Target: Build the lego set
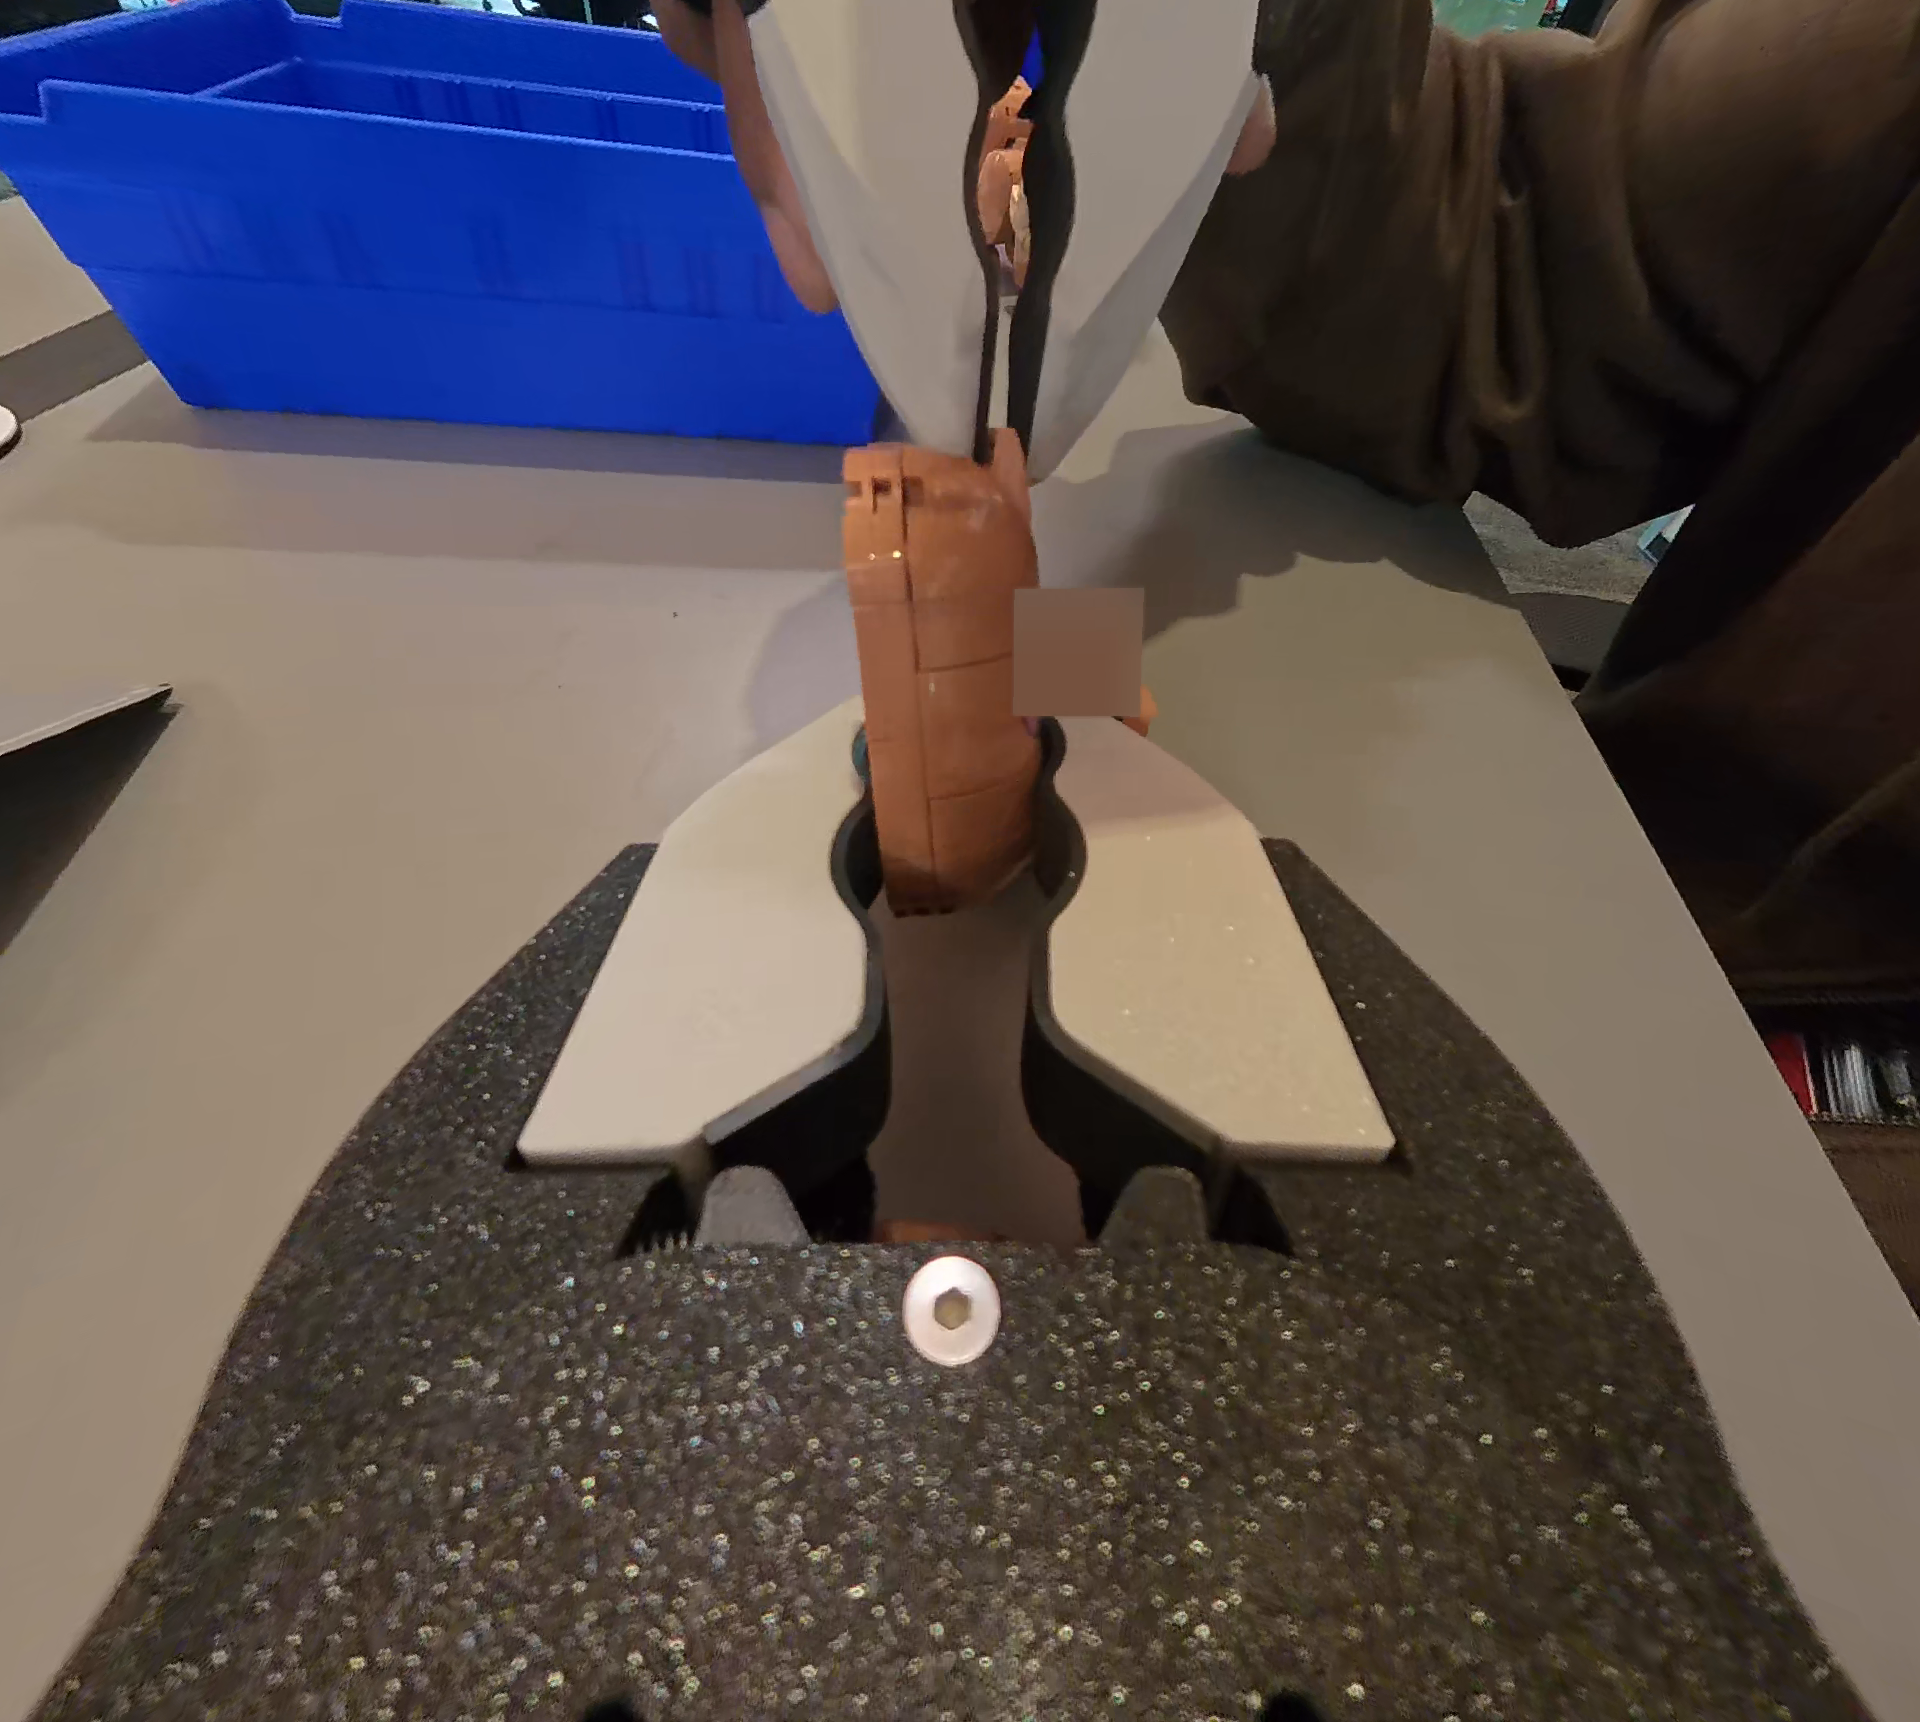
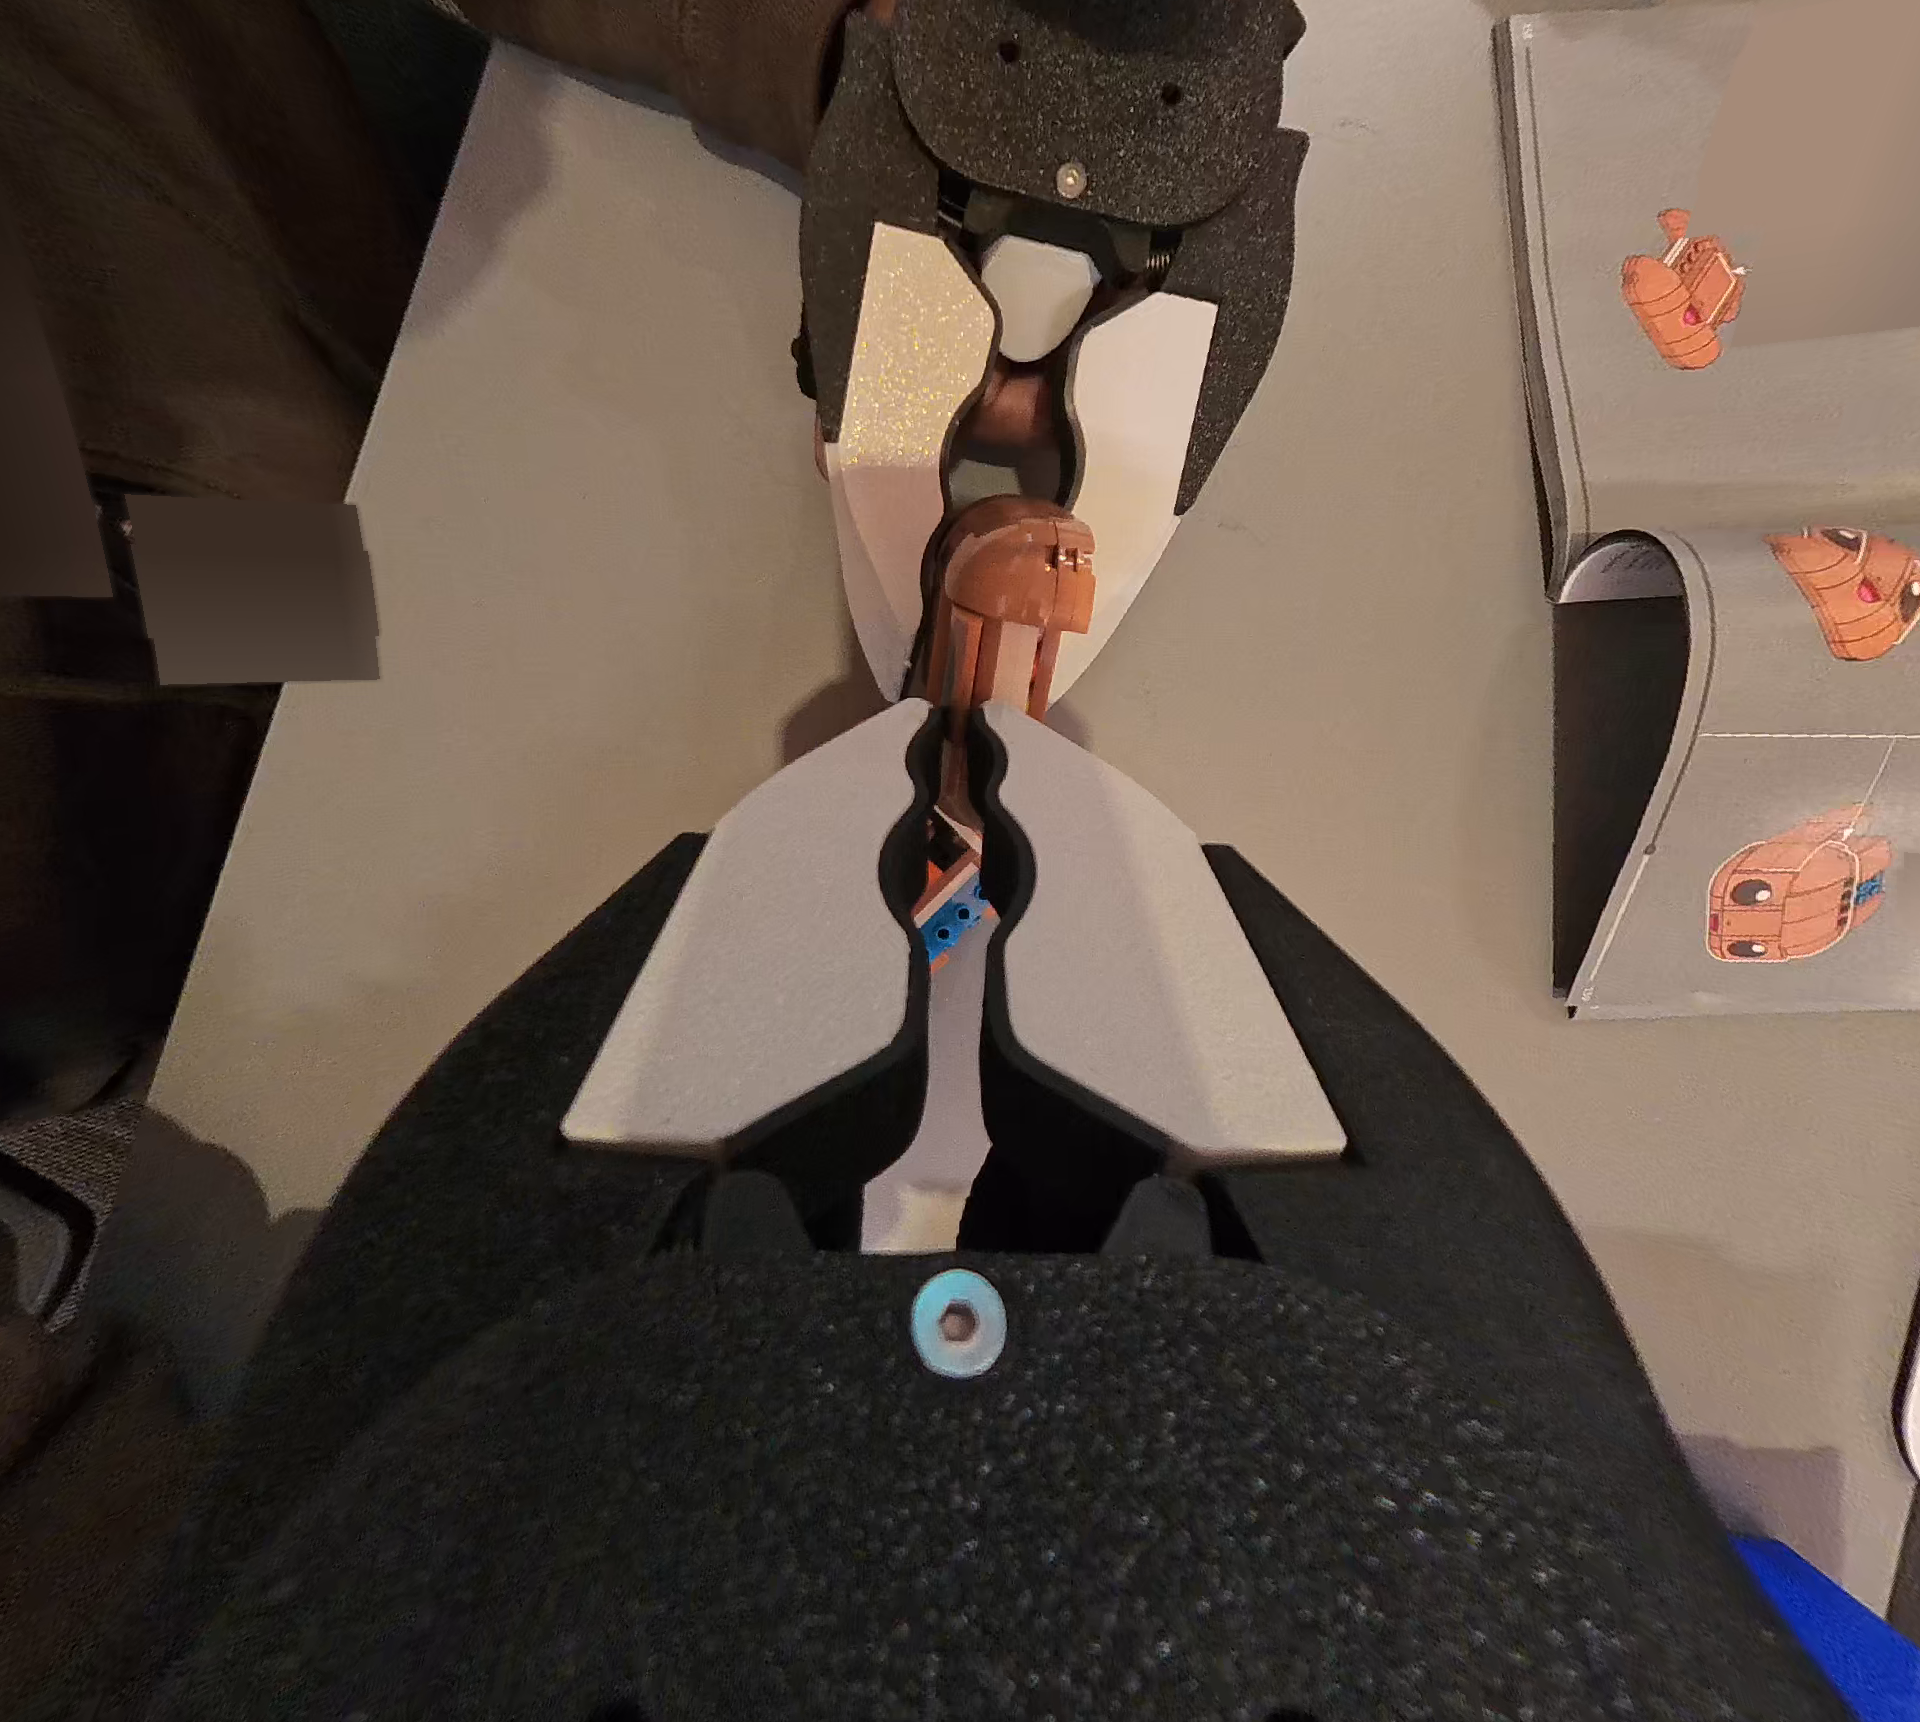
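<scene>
In the left wrist view, the left gripper (image 1: 956,799) has its pale, matte fingers (image 1: 748,945) drawn in on the lower end of the brown lego model (image 1: 940,675), with only a narrow slot between them, filled by the model. The model is a smooth, rounded column of curved plastic shells with fine seams, standing above the grey table (image 1: 416,737). Beyond the model, the right gripper (image 1: 1003,425) comes from the opposite side, its tapered tips pinched on the model's upper end, with black wavy padding lining the inner edges. A person's hand in a dark glove and a brown sleeve (image 1: 1610,270) sit behind it. Left of the model and farther back stands a blue plastic bin (image 1: 416,249), ribbed and hollow. The tabletop between bin and model lies bare, and the table's edge runs to the right of the model.

In the right wrist view, the right gripper (image 2: 961,716) is nearly closed, its tips clamped on the near end of the model (image 2: 1023,586), and blue and orange pieces show through the scalloped gap behind the tips. The left gripper (image 2: 977,664), with a speckled black body, grips the far end of the model. To the right of the model lies an open instruction booklet (image 2: 1621,529), glossy grey with one page curled.
</scene>
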